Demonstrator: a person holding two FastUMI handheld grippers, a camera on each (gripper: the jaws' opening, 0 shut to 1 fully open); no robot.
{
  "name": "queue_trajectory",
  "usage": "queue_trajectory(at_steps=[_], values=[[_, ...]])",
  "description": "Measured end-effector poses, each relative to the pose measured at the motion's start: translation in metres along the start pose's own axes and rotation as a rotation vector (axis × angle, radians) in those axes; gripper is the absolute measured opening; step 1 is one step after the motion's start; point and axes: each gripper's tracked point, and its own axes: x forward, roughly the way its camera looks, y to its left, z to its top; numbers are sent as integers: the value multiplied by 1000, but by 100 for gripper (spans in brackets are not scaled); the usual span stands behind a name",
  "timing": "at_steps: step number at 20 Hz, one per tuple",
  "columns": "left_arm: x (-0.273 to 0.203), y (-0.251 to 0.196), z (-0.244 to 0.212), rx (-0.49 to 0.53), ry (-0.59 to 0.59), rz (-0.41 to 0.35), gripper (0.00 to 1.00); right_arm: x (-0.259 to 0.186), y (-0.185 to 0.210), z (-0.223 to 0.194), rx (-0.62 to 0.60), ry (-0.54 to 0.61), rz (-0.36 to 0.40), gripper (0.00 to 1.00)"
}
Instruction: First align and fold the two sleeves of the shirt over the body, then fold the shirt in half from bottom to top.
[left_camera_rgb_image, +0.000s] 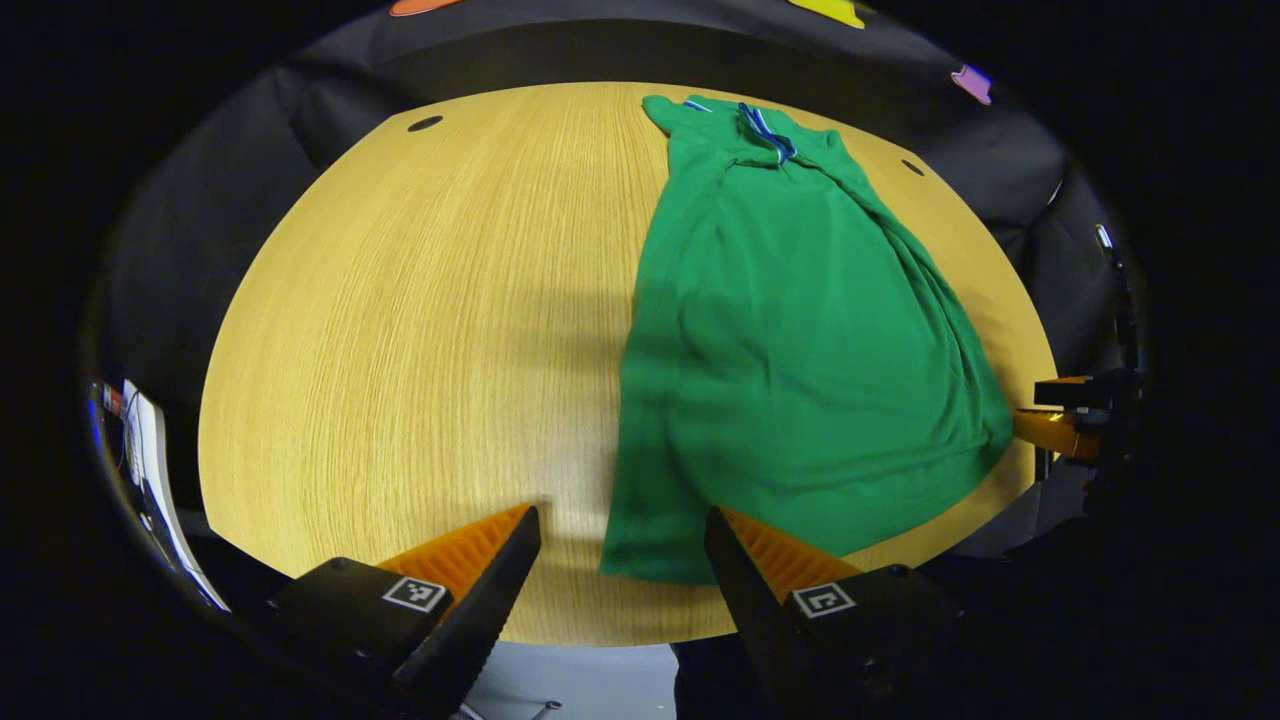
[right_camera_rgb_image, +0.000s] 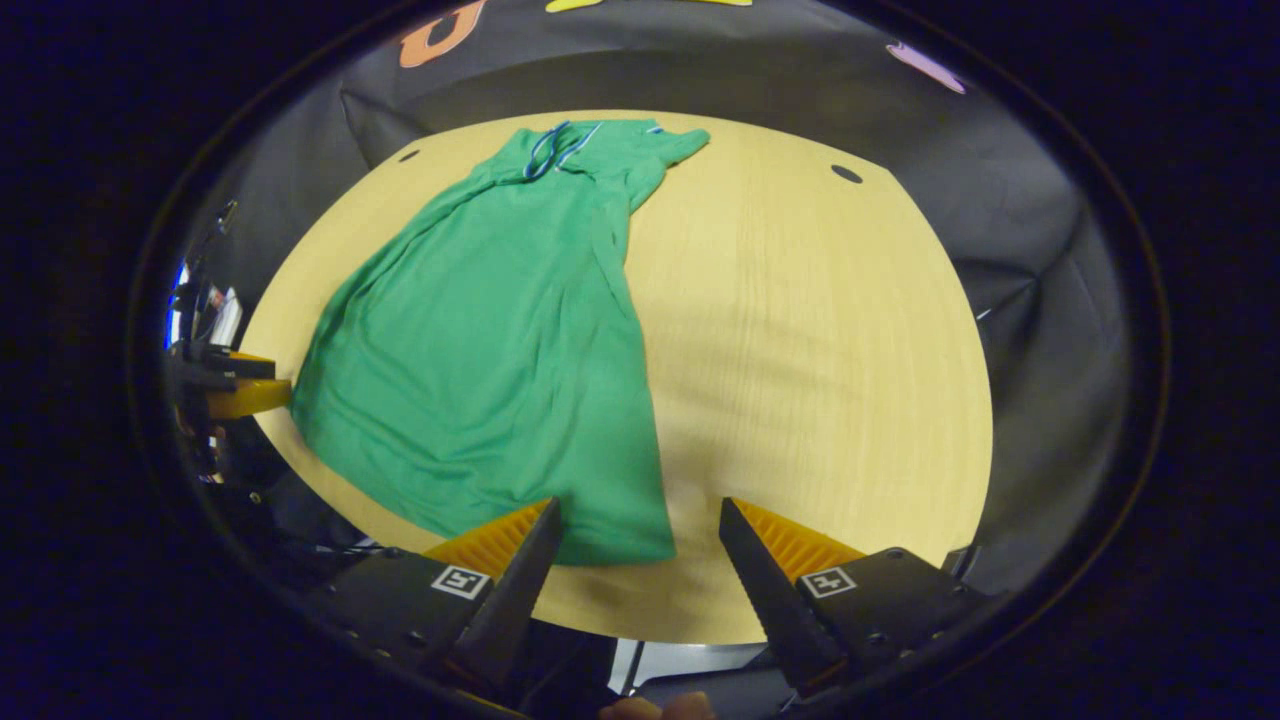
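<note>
Shirt (left_camera_rgb_image: 800, 340) hem between wide-spread, empty grippers (left_camera_rgb_image: 622, 540) (right_camera_rgb_image: 636, 530) — untouched.

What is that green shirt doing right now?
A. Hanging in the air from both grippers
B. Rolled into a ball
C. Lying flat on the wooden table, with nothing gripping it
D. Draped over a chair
C: the green shirt lies spread on the wooden table, while the left gripper and right gripper are both open near its bottom corners.
</note>
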Motion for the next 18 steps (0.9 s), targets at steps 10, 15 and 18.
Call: queue_trajectory(at_steps=[10,15,18], values=[[16,-8,-21,-11,63,21,100,21,1,-16,17,88,20,94],[15,-9,-21,-35,68,31,100,18,4,-19,26,104,22,82],[13,-14,-17,-55,128,24,94,17,12,-19,51,119,50,44]])
